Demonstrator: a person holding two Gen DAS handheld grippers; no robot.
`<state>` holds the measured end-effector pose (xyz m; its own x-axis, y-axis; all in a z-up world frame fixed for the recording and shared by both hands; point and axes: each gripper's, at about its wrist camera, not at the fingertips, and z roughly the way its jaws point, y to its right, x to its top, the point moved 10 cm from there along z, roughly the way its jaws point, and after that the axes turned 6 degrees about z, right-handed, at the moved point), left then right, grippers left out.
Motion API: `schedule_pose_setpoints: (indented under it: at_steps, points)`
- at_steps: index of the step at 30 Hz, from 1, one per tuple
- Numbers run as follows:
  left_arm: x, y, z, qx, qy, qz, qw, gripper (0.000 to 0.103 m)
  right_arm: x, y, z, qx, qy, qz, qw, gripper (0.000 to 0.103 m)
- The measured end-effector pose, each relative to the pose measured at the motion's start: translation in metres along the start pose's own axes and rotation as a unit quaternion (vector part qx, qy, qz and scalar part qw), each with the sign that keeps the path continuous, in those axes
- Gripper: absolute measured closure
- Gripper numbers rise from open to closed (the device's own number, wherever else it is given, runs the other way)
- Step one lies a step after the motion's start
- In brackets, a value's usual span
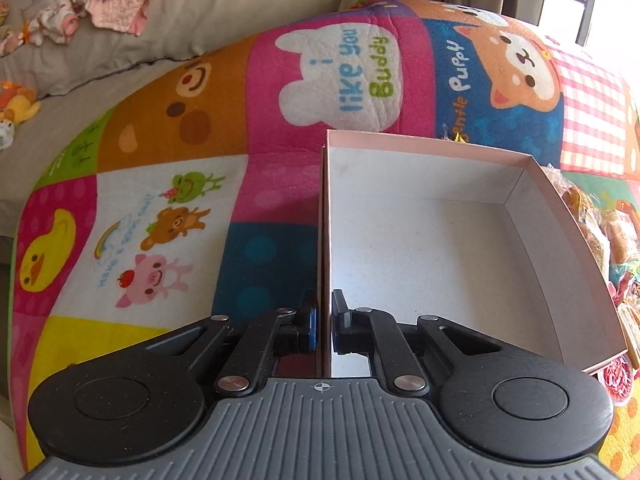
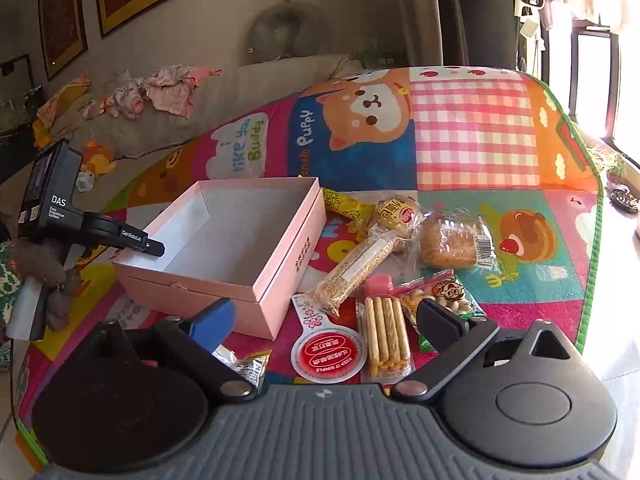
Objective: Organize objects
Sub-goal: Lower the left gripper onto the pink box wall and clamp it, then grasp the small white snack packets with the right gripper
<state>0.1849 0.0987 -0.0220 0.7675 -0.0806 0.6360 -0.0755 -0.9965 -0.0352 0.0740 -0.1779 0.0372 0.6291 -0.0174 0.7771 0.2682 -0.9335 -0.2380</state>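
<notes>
left gripper (image 1: 324,320) clamps the pink box (image 1: 420,240) wall; right gripper (image 2: 326,322) gapes.

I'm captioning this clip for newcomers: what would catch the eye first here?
The bright cartoon play mat fills the scene. On it sits an empty pink box, its left wall pinched by the left tool, with wrapped snacks scattered to its right.

Left tool (image 1: 324,320) tilted steeply downward, jaws pinched together on a thin upright box wall (image 1: 325,240) (one finger on either side). Right tool (image 2: 326,320) angled less steeply, raised above the mat, jaws spread wide with nothing gripped between the blue pad (image 2: 212,324) and its dark partner.
</notes>
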Motion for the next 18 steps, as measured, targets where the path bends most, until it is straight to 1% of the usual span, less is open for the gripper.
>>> schedule_pose_setpoints:
  at_steps: [2, 4, 6, 9, 11, 14, 18]
  points:
    - [-0.002, 0.002, -0.002, -0.003, 0.001, -0.005, 1.0000, 0.094, -0.006, -0.003, 0.002, 0.022, -0.019, 0.011, 1.000, 0.006]
    - [-0.004, 0.008, -0.004, -0.010, 0.002, -0.003, 0.9999, 0.093, -0.014, -0.004, 0.007, 0.032, -0.035, 0.021, 0.999, 0.007]
    - [-0.007, 0.015, -0.007, -0.014, 0.005, 0.008, 0.9999, 0.092, -0.023, -0.002, 0.011, 0.030, -0.044, 0.023, 0.998, 0.007]
    - [-0.010, 0.019, -0.009, -0.016, 0.012, 0.009, 0.9998, 0.092, -0.043, -0.006, 0.019, 0.027, -0.072, 0.018, 0.997, 0.007]
    - [-0.011, 0.019, -0.010, -0.019, 0.018, 0.008, 0.9996, 0.092, -0.057, -0.018, 0.026, 0.037, -0.091, 0.012, 0.995, 0.007]
    - [-0.013, 0.019, -0.010, -0.020, 0.025, 0.008, 0.9995, 0.091, -0.068, -0.042, 0.039, 0.054, -0.100, 0.000, 0.993, 0.008]
    - [-0.012, 0.018, -0.010, -0.021, 0.024, 0.004, 0.9995, 0.091, -0.072, -0.064, 0.063, 0.060, -0.112, -0.011, 0.992, 0.017]
